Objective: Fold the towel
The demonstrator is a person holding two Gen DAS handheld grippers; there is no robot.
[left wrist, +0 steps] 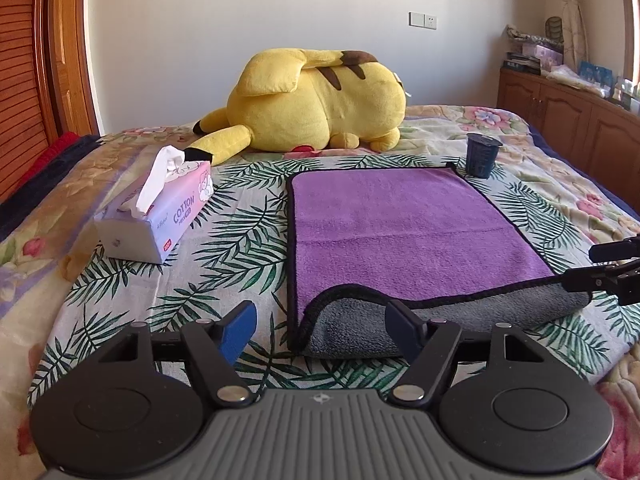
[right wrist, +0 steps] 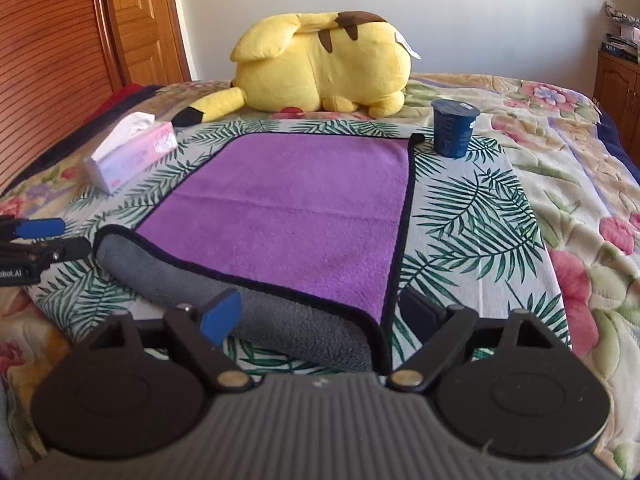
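Observation:
A purple towel (left wrist: pixel 404 224) with a black hem and grey underside lies flat on the bed; it also shows in the right wrist view (right wrist: pixel 288 204). Its near edge is turned over, so a grey strip (left wrist: pixel 440 320) shows along the front. My left gripper (left wrist: pixel 322 320) is open, its jaws wide on either side of the towel's near left corner, just above the cloth. My right gripper (right wrist: pixel 320 312) is open around the near right corner; it also shows from the side in the left wrist view (left wrist: pixel 600 266). Neither holds anything.
A yellow plush toy (left wrist: pixel 316 100) lies beyond the towel. A tissue box (left wrist: pixel 160 216) sits left of it. A dark blue cup (left wrist: pixel 482 156) stands by the far right corner. Wooden cabinets (left wrist: pixel 568 120) stand at the right, a wooden door (left wrist: pixel 24 80) at the left.

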